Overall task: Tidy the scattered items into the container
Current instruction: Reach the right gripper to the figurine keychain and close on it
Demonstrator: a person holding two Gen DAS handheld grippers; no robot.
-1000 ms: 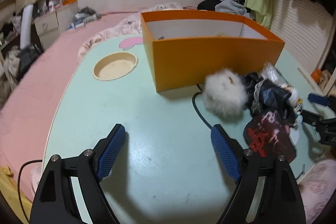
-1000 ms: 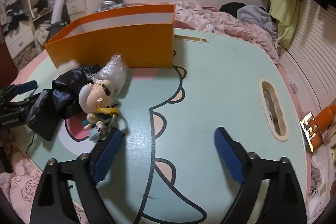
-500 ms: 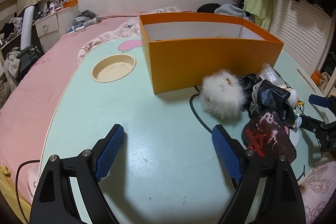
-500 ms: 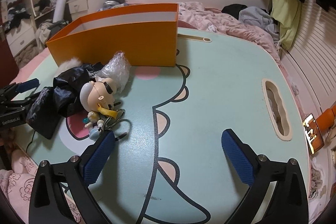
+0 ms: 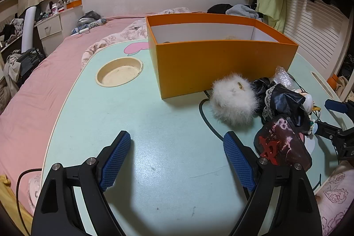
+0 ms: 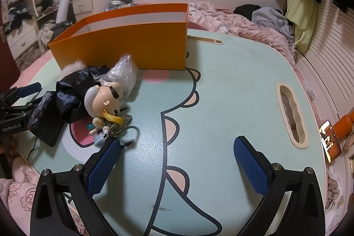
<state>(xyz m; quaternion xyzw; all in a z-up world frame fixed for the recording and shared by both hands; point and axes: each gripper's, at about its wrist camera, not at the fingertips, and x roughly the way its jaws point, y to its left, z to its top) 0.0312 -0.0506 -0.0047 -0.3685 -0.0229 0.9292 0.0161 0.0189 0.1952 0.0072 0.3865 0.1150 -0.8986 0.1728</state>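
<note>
Your right gripper [image 6: 177,148] has just been opening its jaws and they now stand released, with only bare bench [image 6: 221,85] between them; its left pad sits just beside the key ring [image 6: 120,125] of the doll-head charm [image 6: 104,97]. Your left gripper [image 5: 177,146] is likewise released and empty, poised over clear bench surface with the pile off to its right.

The clutter lies bunched against the near wall of the orange box [image 5: 221,63], none of it inside yet as far as these views show (the box floor is mostly hidden).

Judging by looks: the white fluffy pom-pom [image 5: 233,101] should be feather-light and will squash, so close across its middle and expect the fur to slip. The doll head looks like hard, rounded plastic, likely to skid out of the pads; take it across the cheeks, or by the yellow strap [image 6: 111,117] where beads and ring trail. The black frilly fabric [image 6: 73,92] is limp, so pinch a bunched fold. The clear crinkled wrap [image 6: 122,73] is light and springy. The dark flat pouch [image 5: 282,145] lies low; catch an edge.
</note>
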